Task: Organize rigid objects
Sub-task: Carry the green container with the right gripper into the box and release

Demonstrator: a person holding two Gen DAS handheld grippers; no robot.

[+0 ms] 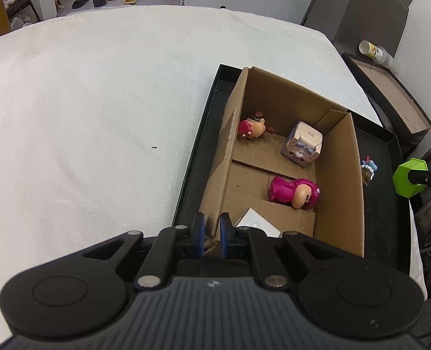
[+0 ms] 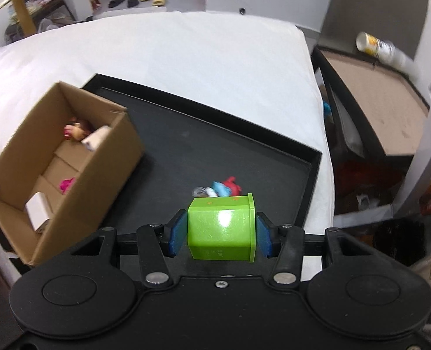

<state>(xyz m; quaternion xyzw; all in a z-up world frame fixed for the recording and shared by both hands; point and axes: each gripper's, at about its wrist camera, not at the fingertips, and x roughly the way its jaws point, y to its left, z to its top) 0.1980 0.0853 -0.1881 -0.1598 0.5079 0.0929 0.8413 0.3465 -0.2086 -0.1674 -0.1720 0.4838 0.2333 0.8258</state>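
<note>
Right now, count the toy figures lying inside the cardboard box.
3: a small pink one in the far-left corner, a pale blocky one at the far right, a magenta one nearer. The box walls may hide more.

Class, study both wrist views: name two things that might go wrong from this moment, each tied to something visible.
1. The right claw grips the glossy green block only by its sides; it may slip onto the small toy on the black tray.
2. The left claw pinches the cardboard box wall; a tug might tip the pink figure inside.
</note>
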